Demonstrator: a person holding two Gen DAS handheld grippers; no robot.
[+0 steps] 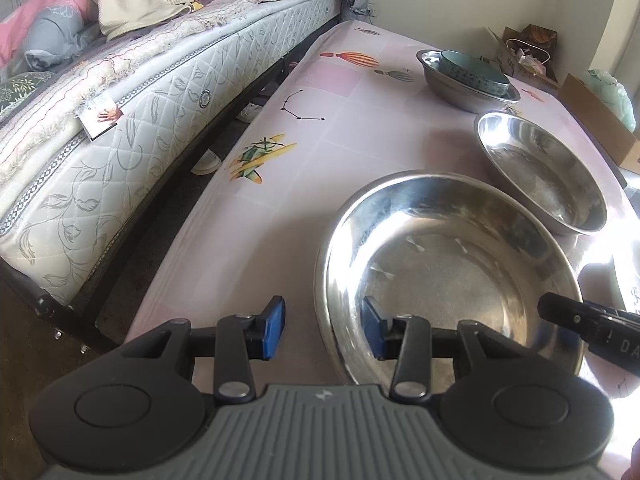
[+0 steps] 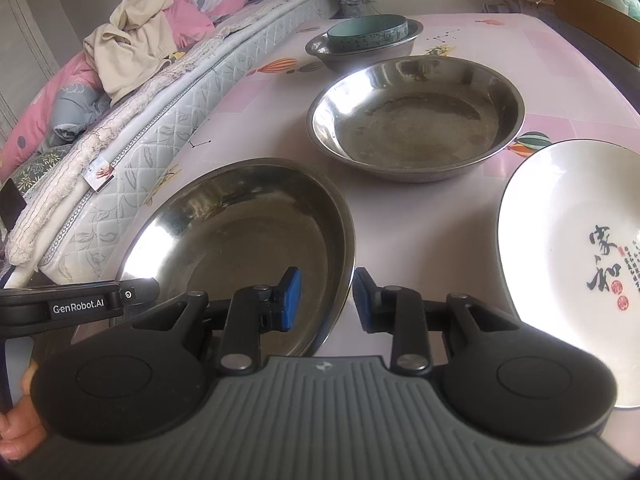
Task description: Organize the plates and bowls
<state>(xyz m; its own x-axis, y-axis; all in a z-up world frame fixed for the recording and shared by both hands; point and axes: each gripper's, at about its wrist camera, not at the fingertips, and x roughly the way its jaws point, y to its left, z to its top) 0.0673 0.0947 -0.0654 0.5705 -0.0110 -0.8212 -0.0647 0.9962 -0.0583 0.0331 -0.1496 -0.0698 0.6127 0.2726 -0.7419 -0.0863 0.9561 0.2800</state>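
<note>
A large steel bowl [image 1: 448,264] sits nearest on the pink table; it also shows in the right wrist view [image 2: 248,232]. My left gripper [image 1: 323,330] is open and straddles its left rim. My right gripper [image 2: 325,300] is open and straddles its right rim. A second steel bowl [image 1: 548,176] [image 2: 416,120] lies behind it. Further back a teal bowl [image 1: 474,72] [image 2: 368,34] rests inside a third steel bowl [image 1: 460,92] [image 2: 360,58]. A white plate with black calligraphy [image 2: 576,248] lies at the right.
The table [image 1: 340,96] carries a pink cloth with balloon and plane prints. A bed with a quilted mattress [image 1: 140,120] and piled bedding runs along the table's left side. Cardboard boxes [image 1: 600,128] stand past the far right edge.
</note>
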